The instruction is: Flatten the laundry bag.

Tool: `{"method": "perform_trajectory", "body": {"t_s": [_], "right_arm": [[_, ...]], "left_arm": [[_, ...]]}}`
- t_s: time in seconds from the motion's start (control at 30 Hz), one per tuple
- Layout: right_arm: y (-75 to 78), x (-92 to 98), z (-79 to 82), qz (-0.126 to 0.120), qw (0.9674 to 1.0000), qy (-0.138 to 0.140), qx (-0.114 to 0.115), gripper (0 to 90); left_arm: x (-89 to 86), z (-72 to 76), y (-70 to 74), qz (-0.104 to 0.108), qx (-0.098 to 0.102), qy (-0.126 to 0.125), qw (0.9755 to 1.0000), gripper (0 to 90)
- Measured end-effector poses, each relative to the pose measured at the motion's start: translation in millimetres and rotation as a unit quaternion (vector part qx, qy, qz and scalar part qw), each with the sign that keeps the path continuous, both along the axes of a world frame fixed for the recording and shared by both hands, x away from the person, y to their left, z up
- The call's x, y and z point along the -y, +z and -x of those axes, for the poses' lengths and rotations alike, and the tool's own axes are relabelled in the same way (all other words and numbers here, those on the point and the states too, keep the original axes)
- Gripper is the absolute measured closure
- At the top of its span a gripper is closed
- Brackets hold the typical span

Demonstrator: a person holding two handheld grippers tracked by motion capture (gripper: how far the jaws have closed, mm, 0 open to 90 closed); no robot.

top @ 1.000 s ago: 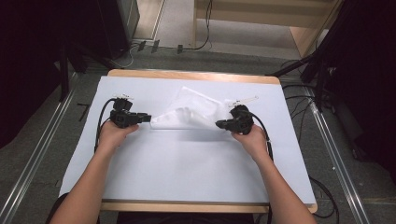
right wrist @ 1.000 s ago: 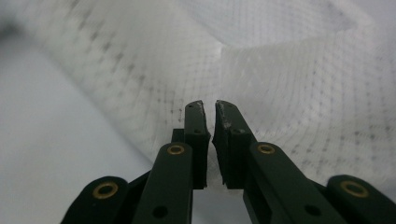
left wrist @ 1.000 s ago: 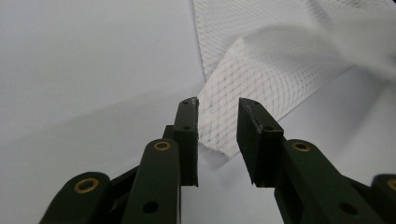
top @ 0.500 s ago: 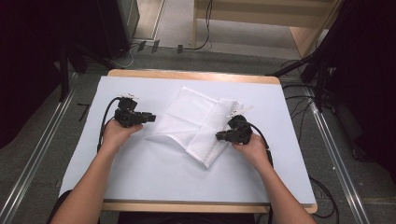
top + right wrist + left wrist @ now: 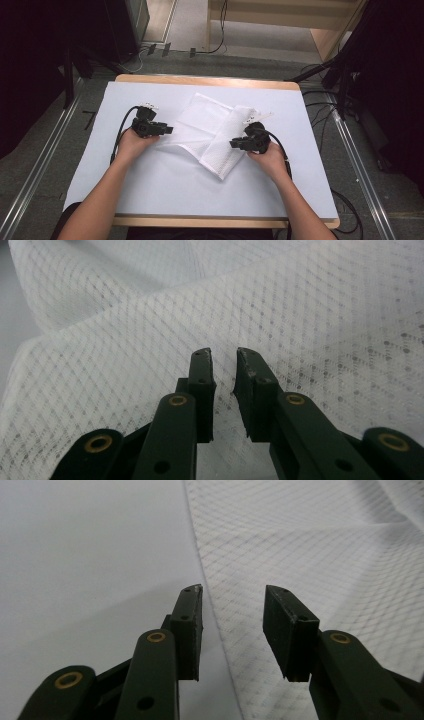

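The white mesh cloth (image 5: 212, 132) lies in the middle of the white table cover (image 5: 100, 200), partly folded; a narrow folded flap runs diagonal from the far right, near the small tag (image 5: 257, 119), down toward the person's side, and a flatter layer spreads to the left under it; so the long axis of the flap goes approx. from top-right to bottom-left in the high view; the left gripper (image 5: 167, 130) sits at the left edge of the cloth, jaws pointing right toward it; in the left gripper view (image 5: 232, 625) the jaws have just been opening and stand well apart, the cloth edge runs between them on the table but the pads do not press it, so it holds nothing; the right gripper (image 5: 235, 144) is at the right side of the folded flap, jaws pointing left, over the fabric; in the right gripper view (image 5: 224, 390) its jaws have also just been opening, a narrow gap shows betw. them and no fabric is pinched there, so the cloth is released on this side too; the right hand (image 5: 267, 157) is nearer to the folded flap, the left hand (image 5: 132, 145) nearer to the flat single layer; I judge the next fold will depend on which edge is taken: the flap lies directly in front of the right jaws, while the left ones must go fwd. onto the edge to catch it
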State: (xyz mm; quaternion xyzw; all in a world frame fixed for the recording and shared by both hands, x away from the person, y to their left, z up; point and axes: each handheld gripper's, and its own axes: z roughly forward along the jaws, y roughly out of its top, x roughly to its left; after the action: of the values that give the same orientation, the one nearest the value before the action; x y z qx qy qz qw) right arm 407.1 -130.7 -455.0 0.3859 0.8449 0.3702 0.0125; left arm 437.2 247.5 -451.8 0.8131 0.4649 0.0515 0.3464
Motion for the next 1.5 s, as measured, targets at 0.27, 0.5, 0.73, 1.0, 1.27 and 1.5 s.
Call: {"method": "perform_trajectory", "body": {"t_s": [0.27, 0.5, 0.73, 1.0, 1.27, 1.5], "right_arm": [[1.9, -9.3, -0.6, -0.004, 0.9999, 0.001, 0.014, 72.1], [-1.3, -19.2, -3.9, 0.004, 0.9994, -0.008, 0.034, 57.2], [-10.6, -31.7, -12.7, 0.015, 0.9984, -0.013, 0.053, 48.5], [-16.0, -41.1, -10.0, 0.054, 0.9942, -0.007, 0.092, 58.4], [-14.5, -39.8, -9.3, 0.052, 0.9951, -0.01, 0.083, 88.2], [-8.7, -38.6, -13.3, 0.043, 0.9973, -0.014, 0.058, 90.0]], "left_arm": [[9.7, 2.3, -3.5, -0.009, 0.008, -0.006, 0.9999, 69.9], [11.2, 2.0, -6.0, 0.0, -0.001, -0.01, 0.9999, 89.2], [13.3, 2.0, -6.3, 0.011, -0.012, -0.018, 0.9997, 90.0], [10.4, 3.2, -4.8, 0.014, -0.022, -0.014, 0.9995, 90.0], [6.7, 2.9, -2.3, 0.025, -0.036, -0.011, 0.999, 90.0], [2.6, 2.7, 1.3, 0.034, -0.03, -0.007, 0.9989, 90.0]]}}
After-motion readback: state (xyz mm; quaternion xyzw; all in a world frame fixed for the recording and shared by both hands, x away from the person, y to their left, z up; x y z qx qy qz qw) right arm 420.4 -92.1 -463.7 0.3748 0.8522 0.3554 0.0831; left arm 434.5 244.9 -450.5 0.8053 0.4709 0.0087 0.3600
